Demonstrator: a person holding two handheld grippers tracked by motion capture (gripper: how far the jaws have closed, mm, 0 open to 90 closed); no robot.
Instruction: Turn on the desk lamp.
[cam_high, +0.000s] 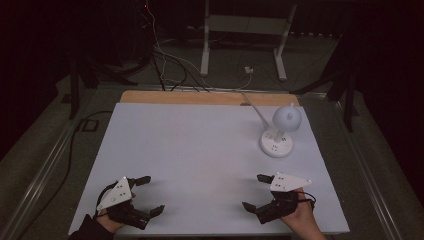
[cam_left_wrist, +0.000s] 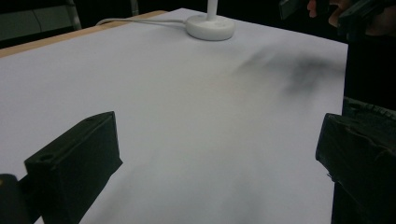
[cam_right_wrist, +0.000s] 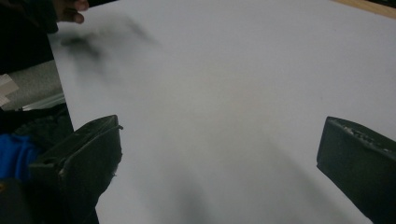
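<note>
A white desk lamp (cam_high: 280, 131) stands at the back right of the white table top (cam_high: 200, 150); its round base (cam_left_wrist: 210, 27) sits at the top of the left gripper view. My left gripper (cam_high: 150, 195) hovers near the front left edge, jaws wide apart with nothing between them. At the front right my right gripper (cam_high: 256, 192) is held by a hand (cam_high: 302, 215), likewise open and empty. In each gripper view the two black jaws frame bare white surface.
The lamp's white cable (cam_high: 250, 102) runs off the back edge over a strip of wood (cam_high: 200, 97). Behind the table are a white frame stand (cam_high: 245, 30), cables on the floor (cam_high: 170, 65) and dark stands on both sides.
</note>
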